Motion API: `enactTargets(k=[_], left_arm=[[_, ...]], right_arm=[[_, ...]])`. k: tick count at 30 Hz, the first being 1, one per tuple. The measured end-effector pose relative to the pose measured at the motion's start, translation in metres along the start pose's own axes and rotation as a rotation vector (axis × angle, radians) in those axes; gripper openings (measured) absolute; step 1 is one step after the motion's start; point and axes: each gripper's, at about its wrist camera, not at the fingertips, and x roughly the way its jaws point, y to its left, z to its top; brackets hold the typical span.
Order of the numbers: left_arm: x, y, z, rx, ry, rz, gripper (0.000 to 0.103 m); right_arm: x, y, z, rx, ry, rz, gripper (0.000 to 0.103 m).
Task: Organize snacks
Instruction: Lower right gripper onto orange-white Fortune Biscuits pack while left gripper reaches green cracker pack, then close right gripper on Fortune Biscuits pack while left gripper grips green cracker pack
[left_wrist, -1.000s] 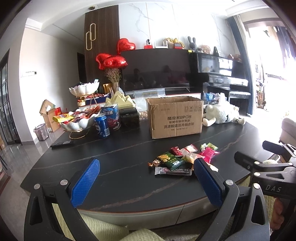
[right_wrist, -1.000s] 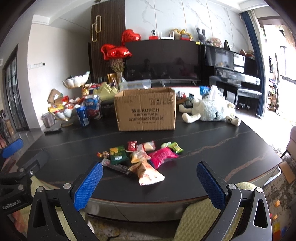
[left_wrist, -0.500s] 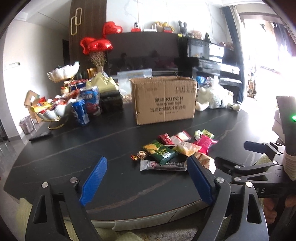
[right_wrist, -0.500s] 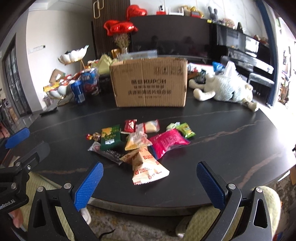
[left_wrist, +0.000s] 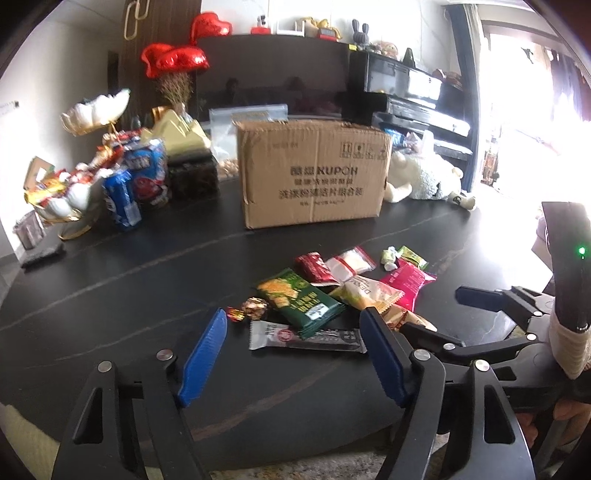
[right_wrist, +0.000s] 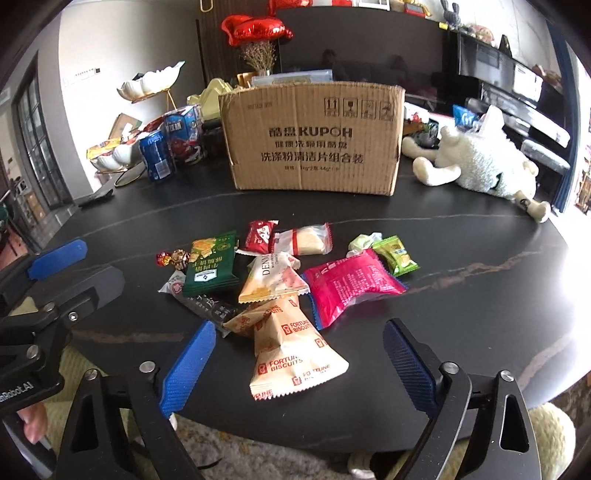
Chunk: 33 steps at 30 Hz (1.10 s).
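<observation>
A pile of snack packets lies on the black table (right_wrist: 461, 258): a green biscuit pack (right_wrist: 212, 264), a pink pack (right_wrist: 351, 282), a cream Fortune Biscuits pack (right_wrist: 291, 350), a dark bar (left_wrist: 306, 336) and small candies. A cardboard box (right_wrist: 314, 136) stands behind them. My left gripper (left_wrist: 295, 347) is open and empty, just short of the dark bar. My right gripper (right_wrist: 299, 354) is open and empty, its pads either side of the Fortune Biscuits pack.
A blue can (right_wrist: 157, 155), snack bags and shell-shaped bowls (left_wrist: 70, 199) stand at the back left. A white plush toy (right_wrist: 480, 162) lies at the back right. A remote (right_wrist: 96, 197) lies at the left edge.
Both grippers have moved forward and down toward the snack pile. The left gripper's opening has narrowed a little. The snacks have not moved.
</observation>
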Motion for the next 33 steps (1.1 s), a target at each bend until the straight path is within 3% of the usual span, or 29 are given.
enactTargets(k=[8,15,25,31,33], left_arm=[[0.037,0.003,0.003,-0.044,0.083,-0.063,0.061],[0.064,0.002,0.004,-0.063,0.129,-0.076,0.058],[0.090,-0.001,0.007,-0.088,0.174,-0.060,0.057],[0.102,-0.004,0.008,-0.117,0.211,-0.059,0.056],[0.105,-0.005,0.007,-0.129,0.226,-0.063,0.051]], right_arm=[[0.016,-0.004,-0.001,0.014,0.039,0.034,0.084],[0.029,-0.007,0.001,0.027,0.065,0.063,0.075],[0.042,-0.017,0.001,0.079,0.100,0.114,0.050],[0.041,-0.015,0.002,0.075,0.093,0.121,0.047],[0.041,-0.015,0.002,0.076,0.092,0.124,0.047]])
